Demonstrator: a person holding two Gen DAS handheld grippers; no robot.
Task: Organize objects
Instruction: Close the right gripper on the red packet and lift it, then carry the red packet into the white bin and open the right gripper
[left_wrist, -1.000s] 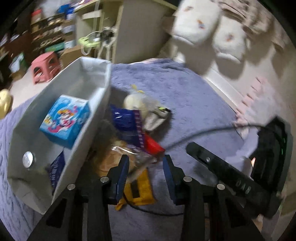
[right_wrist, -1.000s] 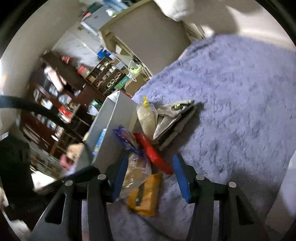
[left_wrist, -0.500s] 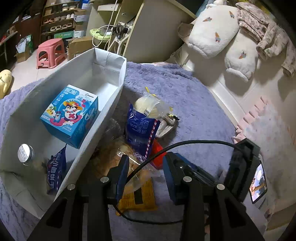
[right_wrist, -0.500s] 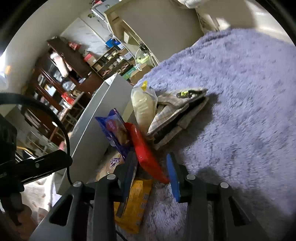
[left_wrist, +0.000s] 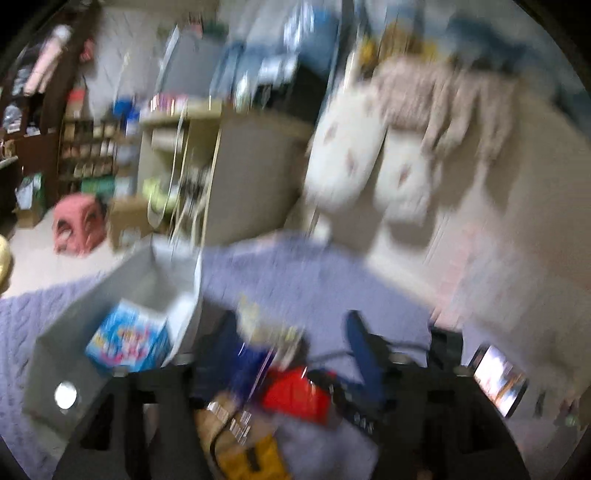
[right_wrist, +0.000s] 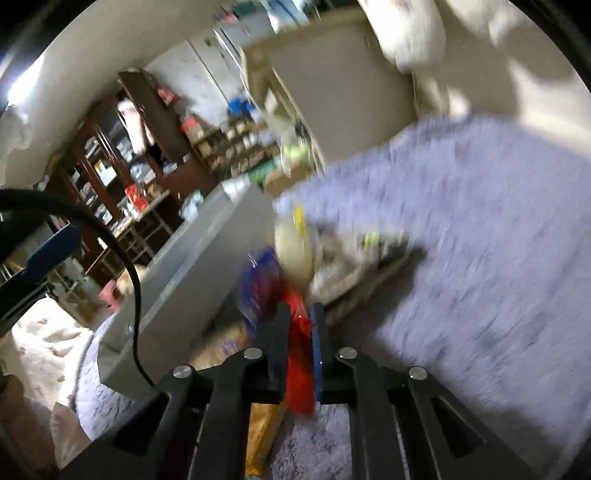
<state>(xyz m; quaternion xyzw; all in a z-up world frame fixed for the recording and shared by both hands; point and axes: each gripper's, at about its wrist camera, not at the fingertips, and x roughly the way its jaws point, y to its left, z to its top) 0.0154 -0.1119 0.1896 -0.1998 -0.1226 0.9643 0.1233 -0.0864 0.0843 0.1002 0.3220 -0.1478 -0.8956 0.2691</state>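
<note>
Both views are motion-blurred. My right gripper is shut on a red snack packet, lifting it off a pile on the purple rug. The packet also shows in the left wrist view. Beside it lie a blue snack bag, a pale bag with a yellow tie, a folded cloth item and a yellow packet. My left gripper is open and empty above the pile. A white bin at left holds a blue box.
The purple rug spreads to the right. A phone with a lit screen sits at right. A cabinet, shelves and a pink stool stand behind. A black cable hangs at left.
My right gripper has closed on the red packet and begun to lift it. The left gripper has tilted upward, so more of the room shows.
</note>
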